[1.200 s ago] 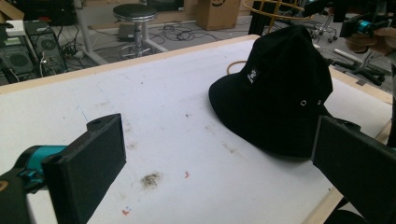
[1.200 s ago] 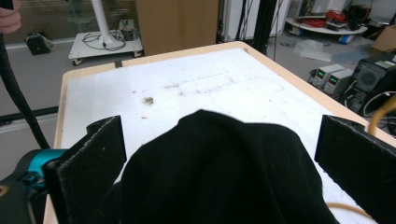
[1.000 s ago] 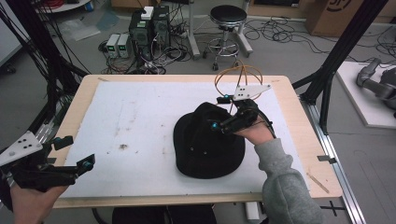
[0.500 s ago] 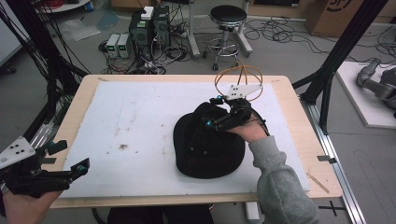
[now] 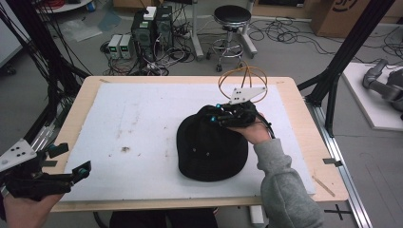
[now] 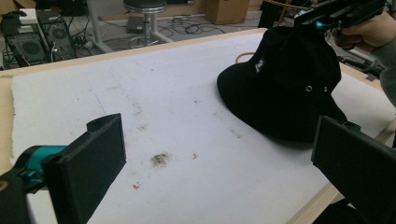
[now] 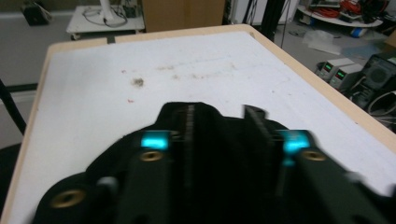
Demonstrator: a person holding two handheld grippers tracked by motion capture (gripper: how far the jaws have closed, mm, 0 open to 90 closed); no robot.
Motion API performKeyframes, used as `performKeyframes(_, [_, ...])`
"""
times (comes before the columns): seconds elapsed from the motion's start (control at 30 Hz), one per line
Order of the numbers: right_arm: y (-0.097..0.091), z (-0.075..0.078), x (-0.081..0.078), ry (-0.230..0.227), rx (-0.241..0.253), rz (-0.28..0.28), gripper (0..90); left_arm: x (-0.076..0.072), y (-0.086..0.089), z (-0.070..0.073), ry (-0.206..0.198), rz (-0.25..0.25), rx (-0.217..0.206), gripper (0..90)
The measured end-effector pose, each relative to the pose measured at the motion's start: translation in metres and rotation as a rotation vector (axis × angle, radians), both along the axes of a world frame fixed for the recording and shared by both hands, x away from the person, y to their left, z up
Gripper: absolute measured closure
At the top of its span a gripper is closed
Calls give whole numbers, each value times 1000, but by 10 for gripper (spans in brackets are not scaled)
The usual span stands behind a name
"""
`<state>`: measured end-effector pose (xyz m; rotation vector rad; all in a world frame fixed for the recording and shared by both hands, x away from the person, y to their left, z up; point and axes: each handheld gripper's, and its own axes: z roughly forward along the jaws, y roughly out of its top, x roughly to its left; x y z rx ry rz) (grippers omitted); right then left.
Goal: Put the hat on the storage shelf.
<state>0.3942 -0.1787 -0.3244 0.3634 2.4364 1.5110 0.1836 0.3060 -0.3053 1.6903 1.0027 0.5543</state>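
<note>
Illumination is even, diffuse and moderately bright in all 3 views; no single source is identifiable. The white mat (image 5: 142, 128) reflects light uniformly, without glare. The black hat (image 5: 211, 147) renders as a near-featureless dark mass in the high view, with a faint, soft shadow on the mat along its near edge. In the left gripper view, the hat (image 6: 285, 79) is reasonably sharp, and the jaws nearest the lens are slightly soft. In the right gripper view, the right gripper (image 7: 219, 126) and the dark fabric around it are strongly blurred; the mat beyond is moderately soft. The high view is low in resolution, with mild softness overall.
</note>
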Motion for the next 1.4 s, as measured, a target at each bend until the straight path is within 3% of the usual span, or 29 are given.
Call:
performKeyframes(0.2, [1, 1, -3, -11, -18, 26, 863, 1, -1, -1, 5, -2, 1, 33])
performKeyframes(0.5, [-1, 3, -6, -17, -22, 35, 874, 0, -1, 0, 1, -3, -1, 33])
performKeyframes(0.73, [-6, 16, -14, -23, 3, 29, 875, 1, -2, 1, 1, -11, -3, 33])
performKeyframes(1.13, [-5, 64, -41, -55, 10, 101, 875, 0, -7, 2, -1, -27, 0, 33])
performKeyframes(1.37, [-3, 103, -51, -97, 16, 113, 875, -5, -7, 7, -19, -33, -8, 33])
performKeyframes(1.4, [-2, 115, -54, -97, 24, 112, 875, -5, -7, 7, -21, -34, -7, 33])
